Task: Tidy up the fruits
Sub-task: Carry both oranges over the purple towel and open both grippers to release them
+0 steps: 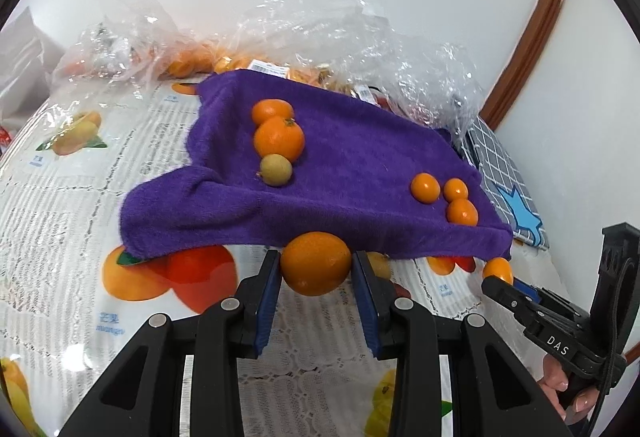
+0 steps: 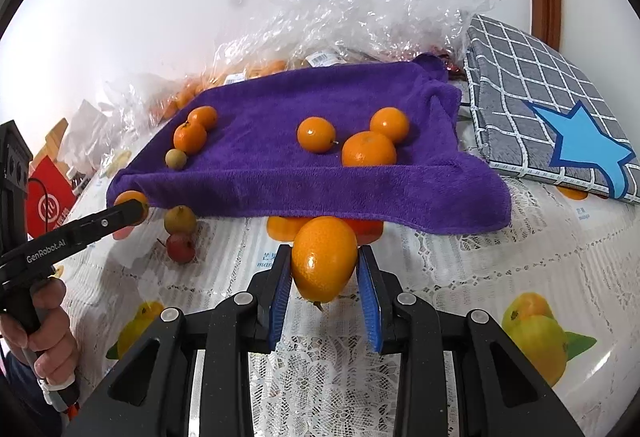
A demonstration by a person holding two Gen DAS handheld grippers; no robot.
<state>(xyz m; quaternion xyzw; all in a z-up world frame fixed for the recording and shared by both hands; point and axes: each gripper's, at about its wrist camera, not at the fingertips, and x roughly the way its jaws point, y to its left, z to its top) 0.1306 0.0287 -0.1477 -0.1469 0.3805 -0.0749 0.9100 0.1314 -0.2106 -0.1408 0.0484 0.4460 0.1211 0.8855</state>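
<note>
Behind the purple towel (image 2: 320, 173), crumpled plastic bags (image 2: 352, 17) crowd the wall.

Left claw (image 1: 315, 269) and right claw (image 2: 325, 269) angle downward, each clamped on a fruit.

A towel (image 2: 320, 173) lies on the surface (image 2: 500, 257), fruits (image 2: 316, 134) on top; plastic bags (image 2: 360, 9) sit behind it, a mat (image 2: 532, 97) at its right.

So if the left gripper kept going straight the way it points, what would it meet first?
Probably the near edge of the purple towel. The left gripper is shut on an orange right in front of that hem; depth is hard to judge.
</note>
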